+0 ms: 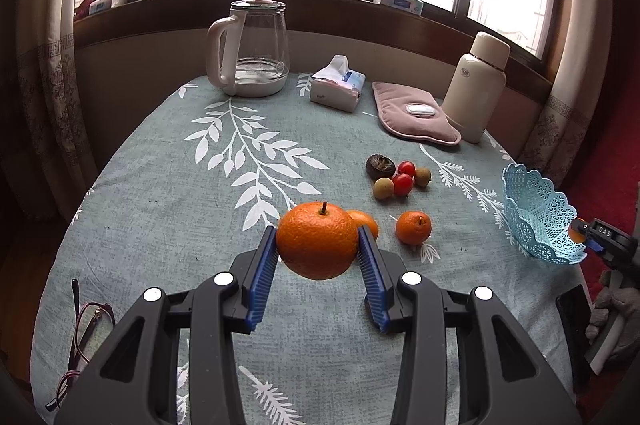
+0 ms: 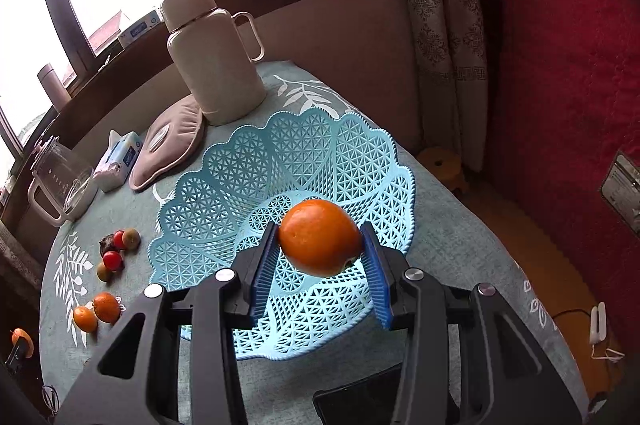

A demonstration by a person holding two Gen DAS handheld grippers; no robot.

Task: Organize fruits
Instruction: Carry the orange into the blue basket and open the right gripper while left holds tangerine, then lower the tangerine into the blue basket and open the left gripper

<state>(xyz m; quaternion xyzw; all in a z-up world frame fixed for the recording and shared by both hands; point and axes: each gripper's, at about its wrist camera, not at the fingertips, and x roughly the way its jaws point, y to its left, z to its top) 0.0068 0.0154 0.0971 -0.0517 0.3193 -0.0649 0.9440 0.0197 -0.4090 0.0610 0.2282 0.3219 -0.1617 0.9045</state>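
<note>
Two oranges gripped, one above the basket, one above the table.

Largest first: round table under a grey-green leaf-print cloth; scalloped light-blue plastic lattice basket near its right edge, nothing visible inside. Right gripper over the basket bowl, blue ribbed pads against a smooth orange fruit; left pad seated, right pad contact slight, hence a release or slip judged likely. Left gripper clamped narrowly on a large stemmed orange, held clear of the cloth. Loose on the cloth: two small mandarins and a cluster of small red and tan fruits. Risks: dropped fruit bouncing off the springy lattice and rolling off the nearby table edge; basket tipped by a low gripper; collision between grippers on converging approach.
</note>
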